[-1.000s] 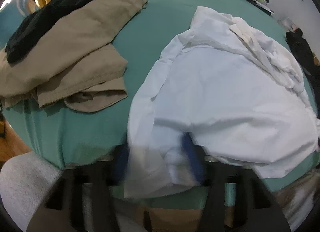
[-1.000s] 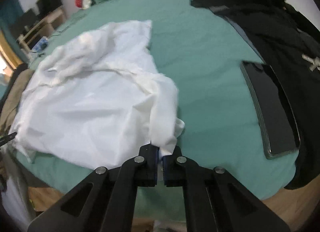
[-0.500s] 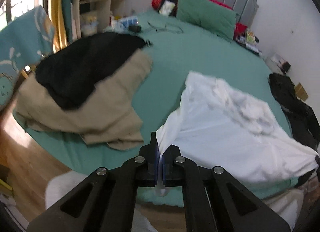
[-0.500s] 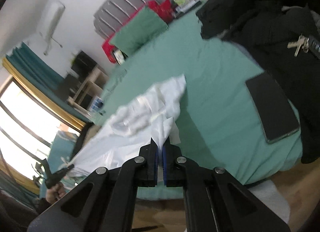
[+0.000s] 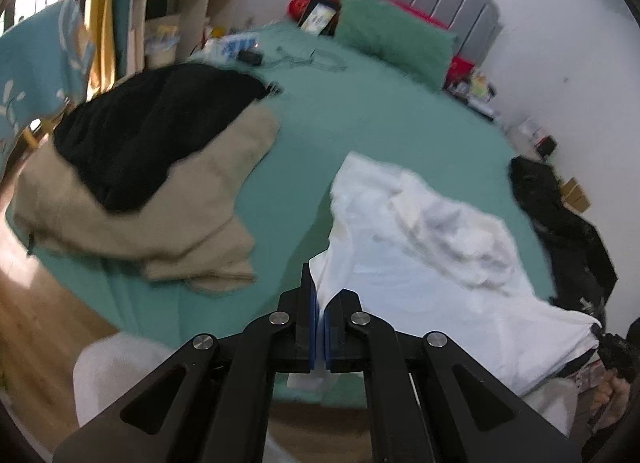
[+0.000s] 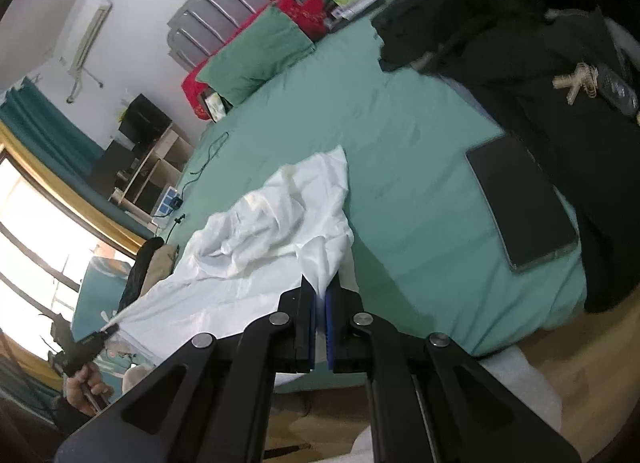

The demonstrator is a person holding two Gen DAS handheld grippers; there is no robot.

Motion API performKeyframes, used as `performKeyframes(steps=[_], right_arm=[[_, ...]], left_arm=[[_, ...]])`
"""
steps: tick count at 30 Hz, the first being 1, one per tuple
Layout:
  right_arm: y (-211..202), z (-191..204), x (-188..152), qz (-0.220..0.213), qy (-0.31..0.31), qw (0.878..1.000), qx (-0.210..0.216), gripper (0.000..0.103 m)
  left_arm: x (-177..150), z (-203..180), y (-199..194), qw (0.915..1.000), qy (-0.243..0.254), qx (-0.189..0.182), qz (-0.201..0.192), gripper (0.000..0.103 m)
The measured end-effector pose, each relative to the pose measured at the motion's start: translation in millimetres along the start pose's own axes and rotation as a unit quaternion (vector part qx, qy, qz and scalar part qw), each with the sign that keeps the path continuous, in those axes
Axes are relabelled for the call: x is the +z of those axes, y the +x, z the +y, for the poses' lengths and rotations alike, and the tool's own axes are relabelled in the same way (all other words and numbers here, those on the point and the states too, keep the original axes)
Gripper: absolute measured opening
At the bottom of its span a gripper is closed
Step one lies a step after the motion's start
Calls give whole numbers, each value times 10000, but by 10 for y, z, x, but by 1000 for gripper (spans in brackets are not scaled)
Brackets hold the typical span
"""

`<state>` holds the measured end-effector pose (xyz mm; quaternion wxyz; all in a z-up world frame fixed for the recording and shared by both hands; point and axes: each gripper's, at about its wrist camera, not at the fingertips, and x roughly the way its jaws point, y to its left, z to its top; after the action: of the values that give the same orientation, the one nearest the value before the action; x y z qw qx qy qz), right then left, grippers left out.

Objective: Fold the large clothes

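A large white garment [image 5: 432,259] [image 6: 256,255] lies on the green bed, its near edge lifted off the sheet. My left gripper [image 5: 319,303] is shut on one near corner of it; a bit of white cloth hangs below the pads. My right gripper [image 6: 321,295] is shut on the other near corner. The edge stretches between the two grippers. In the right wrist view the left gripper [image 6: 100,337] shows at the far left, in a hand. In the left wrist view the right gripper [image 5: 600,337] shows at the far right. The far half of the garment stays bunched on the bed.
A tan garment [image 5: 192,207] with a black one [image 5: 148,135] on top lies at the bed's left. Black clothes [image 6: 532,59] and a dark tablet [image 6: 520,199] lie at its right. A green pillow [image 5: 392,35] leans at the headboard. Wooden floor [image 5: 36,323] runs along the bed's foot.
The left gripper shut on the garment's corner. Both grippers rose and tilted up, lifting the near edge off the bed. Over the last half second little moved.
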<state>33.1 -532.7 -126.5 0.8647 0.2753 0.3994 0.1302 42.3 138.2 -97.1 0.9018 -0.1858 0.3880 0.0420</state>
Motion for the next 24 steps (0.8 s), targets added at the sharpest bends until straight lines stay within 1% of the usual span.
performKeyframes(steps=[2,4,8,11,13,18,24], right_arm=[[-17,58,113,-158,-123,9998,-92,4],[4,90,226,-298,-225,9991,-215,4],[156,208,541,-577,-497,9956,-550,4],[309,282,754,-729,-715,9922,-717,4],[440,261,903,-773,-731,9914,-757,4],[812,165,1252,-801,-571,9930,-655,4],[1355,53,1594,-707,-564,9928,-785,4]], left_arm=[[153,-90,-16,9997,104,-14,-223,3],[297,-166,17,9992,131,-48,-365,3],[576,-315,179,9984,229,-49,-523,3],[777,-397,358,9977,274,25,-621,3],[868,-408,472,9977,239,64,-634,3],[1146,-399,883,9980,145,191,-592,3],[1404,-387,1461,9978,164,392,-509,3]])
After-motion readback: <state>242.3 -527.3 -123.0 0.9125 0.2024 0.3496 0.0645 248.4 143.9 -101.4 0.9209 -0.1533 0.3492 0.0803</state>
